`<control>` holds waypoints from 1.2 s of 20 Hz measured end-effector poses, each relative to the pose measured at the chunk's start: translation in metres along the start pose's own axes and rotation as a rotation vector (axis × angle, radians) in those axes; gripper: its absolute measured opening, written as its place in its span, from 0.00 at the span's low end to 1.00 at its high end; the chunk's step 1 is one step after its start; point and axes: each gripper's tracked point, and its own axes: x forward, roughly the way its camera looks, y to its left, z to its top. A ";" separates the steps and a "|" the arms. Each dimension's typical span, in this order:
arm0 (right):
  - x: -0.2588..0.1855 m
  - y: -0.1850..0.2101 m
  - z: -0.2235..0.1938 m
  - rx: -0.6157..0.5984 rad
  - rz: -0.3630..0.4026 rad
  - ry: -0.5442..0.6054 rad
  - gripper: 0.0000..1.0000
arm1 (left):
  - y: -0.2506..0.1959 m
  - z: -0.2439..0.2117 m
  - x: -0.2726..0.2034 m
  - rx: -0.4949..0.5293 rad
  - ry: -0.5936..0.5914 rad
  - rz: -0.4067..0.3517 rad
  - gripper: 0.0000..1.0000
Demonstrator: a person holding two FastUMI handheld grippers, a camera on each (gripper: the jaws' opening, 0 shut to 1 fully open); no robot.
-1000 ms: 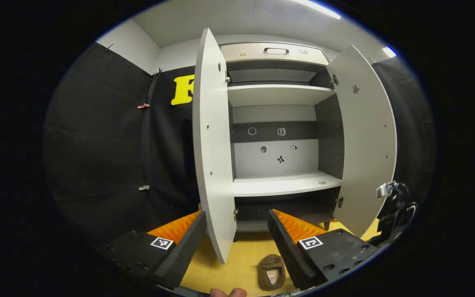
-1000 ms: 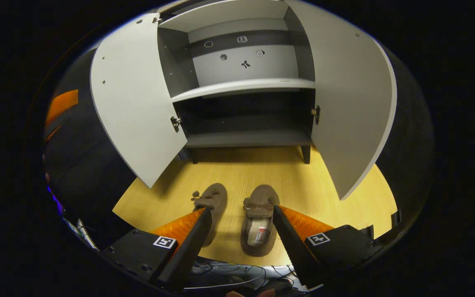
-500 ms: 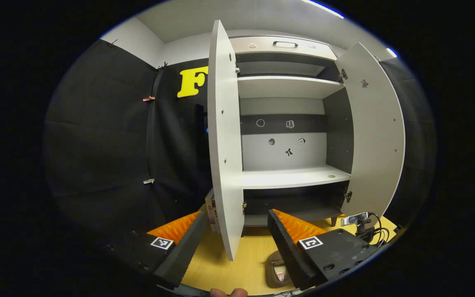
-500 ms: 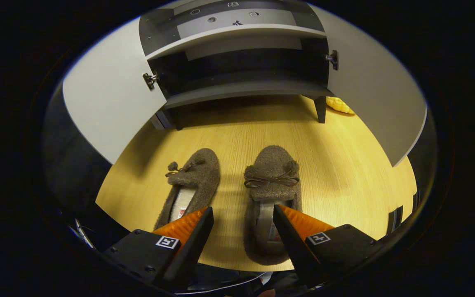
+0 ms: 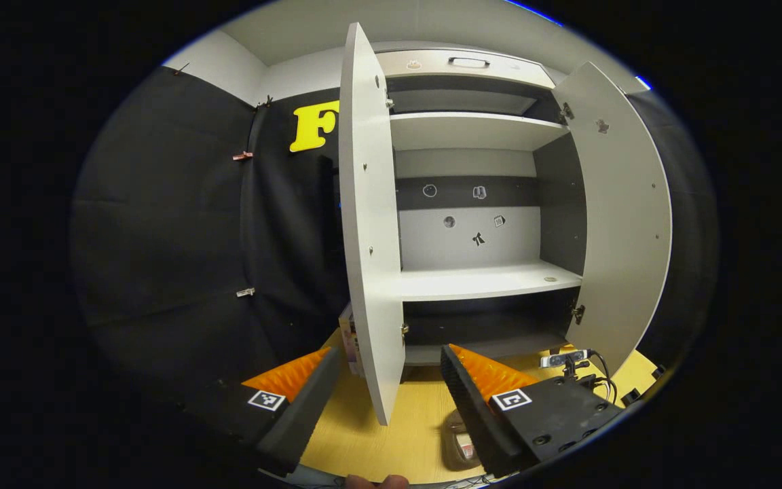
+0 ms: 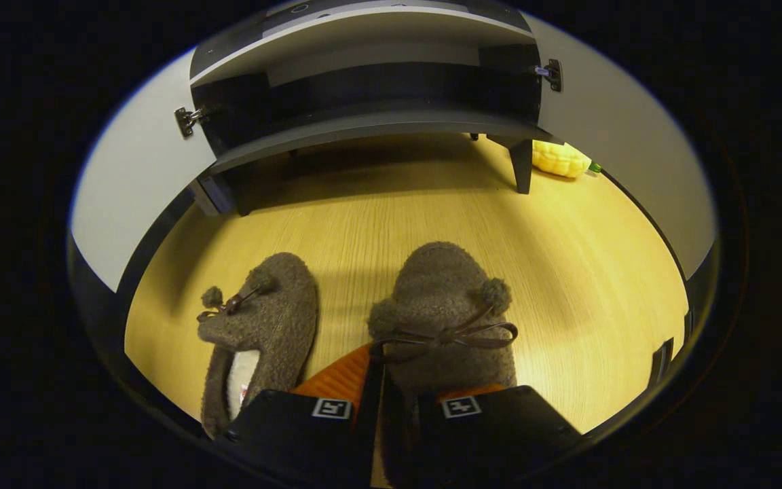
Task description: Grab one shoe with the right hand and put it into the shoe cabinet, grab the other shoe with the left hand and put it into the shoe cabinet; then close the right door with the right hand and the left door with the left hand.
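The right-hand shoe [image 6: 442,305], a fuzzy brown slipper with a dark bow and pompoms, lies on the yellow wooden floor [image 6: 398,210] with its toe toward the shoe cabinet [image 6: 370,129]. The right gripper [image 6: 387,407] has its fingers drawn close together around the slipper's near part, one finger running down beside the bow; whether both fingers actually press on it cannot be told. Just beside it on the left, apart from it, lies the other shoe [image 6: 262,326], toe also toward the cabinet, its pale lining showing. Behind the cabinet's leg sits a yellow toy [image 6: 559,158]. In the left gripper view, the left gripper [image 5: 384,380] hangs with its fingers wide apart and nothing between them, facing the cabinet, whose left door [image 5: 367,224] and right door [image 5: 625,217] both stand open. A pale shelf [image 5: 486,280] crosses the middle, with a dark compartment beneath it. One slipper [image 5: 455,441] shows low on the floor beside the right finger.
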 end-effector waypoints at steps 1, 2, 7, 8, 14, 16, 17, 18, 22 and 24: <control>0.000 0.002 -0.001 0.010 0.011 0.003 0.13 | -0.001 -0.002 0.001 -0.001 0.002 -0.003 0.95; -0.002 0.002 0.000 0.010 0.024 0.001 0.14 | -0.002 -0.002 0.002 -0.002 0.004 -0.003 0.95; -0.036 -0.006 0.027 0.031 0.064 -0.053 0.14 | -0.009 -0.002 0.005 -0.022 0.000 -0.024 0.95; -0.046 -0.009 0.036 0.032 0.065 -0.072 0.14 | -0.011 -0.001 0.006 -0.027 -0.005 -0.028 0.95; -0.127 -0.006 0.115 0.062 0.108 -0.172 0.14 | -0.024 0.002 0.009 -0.040 -0.020 -0.056 0.95; -0.157 -0.004 0.153 0.061 0.101 -0.217 0.14 | -0.028 0.003 0.009 -0.043 -0.025 -0.064 0.95; -0.170 -0.001 0.173 0.051 0.102 -0.231 0.14 | -0.030 0.003 0.009 -0.042 -0.027 -0.068 0.95; -0.181 0.003 0.194 0.041 0.106 -0.248 0.14 | -0.032 0.003 0.009 -0.041 -0.028 -0.074 0.95; -0.211 0.016 0.285 0.015 0.136 -0.316 0.14 | -0.042 0.006 0.008 -0.046 -0.037 -0.095 0.95; -0.211 0.016 0.334 0.005 0.128 -0.362 0.14 | -0.045 0.006 0.006 -0.051 -0.038 -0.102 0.95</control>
